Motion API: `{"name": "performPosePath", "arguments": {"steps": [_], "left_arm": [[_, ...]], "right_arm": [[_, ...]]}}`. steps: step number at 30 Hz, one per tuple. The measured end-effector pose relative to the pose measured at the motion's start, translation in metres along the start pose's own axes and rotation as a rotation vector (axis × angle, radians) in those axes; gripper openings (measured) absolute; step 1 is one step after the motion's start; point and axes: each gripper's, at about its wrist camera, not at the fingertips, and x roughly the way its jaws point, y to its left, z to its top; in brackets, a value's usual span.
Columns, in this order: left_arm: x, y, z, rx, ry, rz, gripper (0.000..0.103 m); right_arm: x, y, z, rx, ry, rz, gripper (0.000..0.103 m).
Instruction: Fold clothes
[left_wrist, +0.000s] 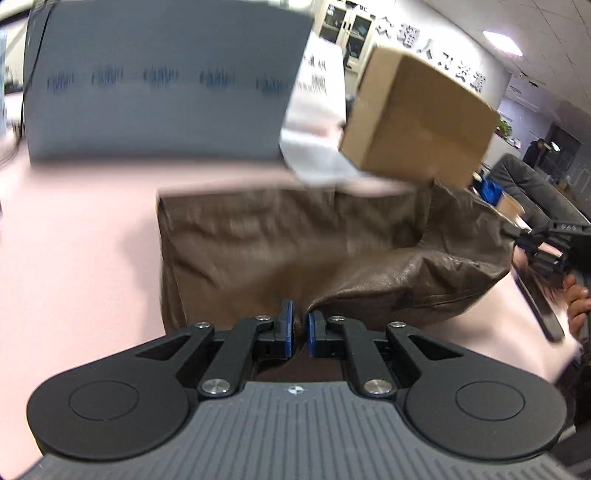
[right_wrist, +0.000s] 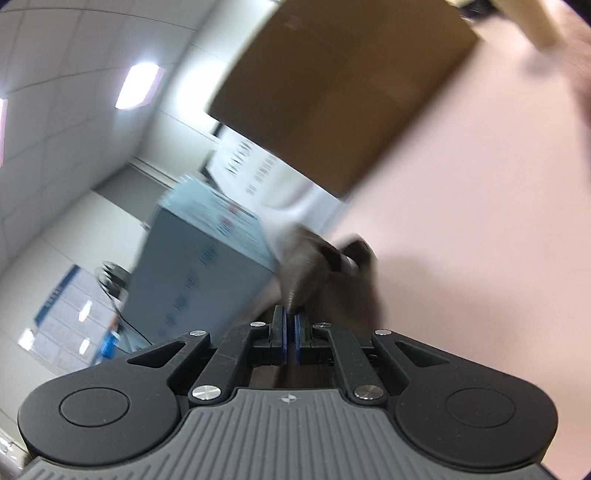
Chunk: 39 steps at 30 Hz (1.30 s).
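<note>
A brown leather-like garment (left_wrist: 280, 251) lies on the pink table (left_wrist: 74, 258), its right side lifted and curled over. My left gripper (left_wrist: 300, 328) is shut on the garment's near edge, with brown cloth pinched between the blue pads. At the far right of the left wrist view my right gripper (left_wrist: 543, 251) holds the raised part, a hand (left_wrist: 578, 306) behind it. In the right wrist view my right gripper (right_wrist: 290, 325) is shut on a brown fold of the garment (right_wrist: 314, 269), which stands up from the pads. The view is tilted and blurred.
A grey box (left_wrist: 162, 85) with blue print stands at the back of the table, a white printed bag (left_wrist: 317, 122) and a cardboard box (left_wrist: 417, 114) beside it. The cardboard box (right_wrist: 343, 85) and grey box (right_wrist: 199, 258) show in the right wrist view too. A person (left_wrist: 535, 147) stands far off.
</note>
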Motion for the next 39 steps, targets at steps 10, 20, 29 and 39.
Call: {"name": "performPosePath", "arguments": {"steps": [10, 20, 29, 39], "left_arm": [[0.0, -0.011, -0.018, 0.163, 0.058, 0.057, 0.033], [-0.076, -0.028, 0.054, 0.276, -0.3, 0.083, 0.088], [0.065, -0.03, 0.061, 0.236, -0.047, 0.067, 0.087], [0.076, 0.015, 0.064, 0.092, -0.076, 0.073, 0.087]], "right_arm": [[-0.028, -0.031, -0.033, -0.042, 0.046, -0.135, 0.015], [-0.072, 0.075, -0.025, -0.676, -0.218, -0.088, 0.087], [0.06, 0.11, -0.066, -1.274, 0.049, -0.253, 0.068], [0.086, 0.086, 0.025, -0.744, -0.002, -0.197, 0.007]]}}
